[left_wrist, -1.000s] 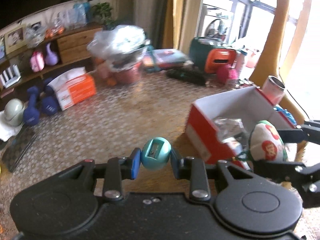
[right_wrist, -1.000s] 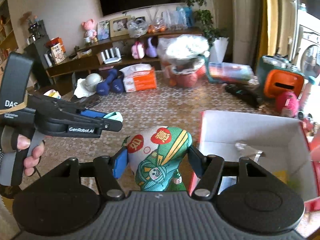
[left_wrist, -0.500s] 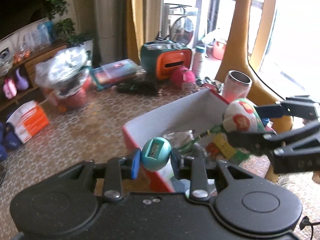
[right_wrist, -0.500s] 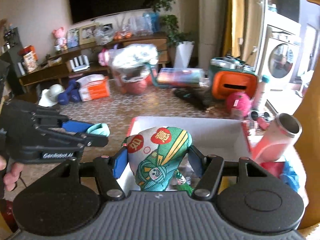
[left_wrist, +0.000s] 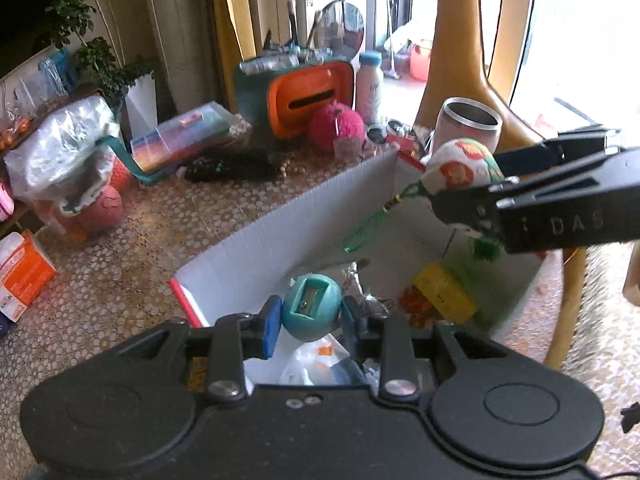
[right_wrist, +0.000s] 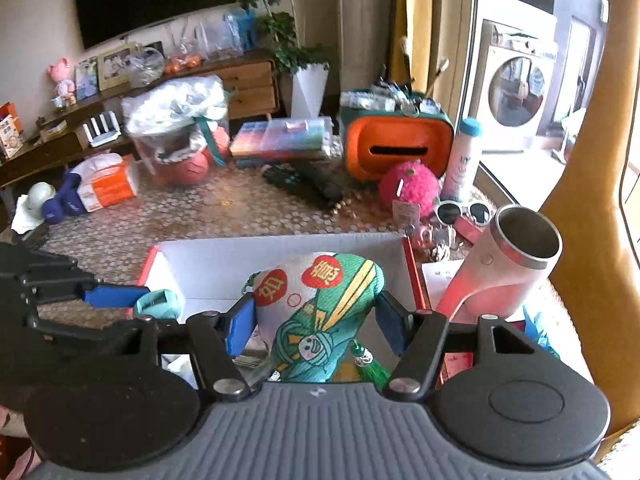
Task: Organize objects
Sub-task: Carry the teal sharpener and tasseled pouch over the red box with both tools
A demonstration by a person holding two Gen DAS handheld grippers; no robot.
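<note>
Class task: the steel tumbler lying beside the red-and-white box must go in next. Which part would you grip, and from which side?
Grip the tumbler across its round body, midway along, coming from above with one finger on each flank. It lies tilted with its open mouth facing up and away, so the rim gives poor purchase, and the box crowds its near side.

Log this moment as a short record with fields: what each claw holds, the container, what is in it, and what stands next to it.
left claw: shut on a teal egg-shaped pencil sharpener, above the box
right claw: shut on a white and green printed fabric pouch with a green tassel, above the box
container: open red cardboard box with white inside, on the patterned table
box contents: yellow block, crinkled clear wrappers, other small items hard to tell
beside box: pink tumbler with steel rim, fluffy pink ball
</note>
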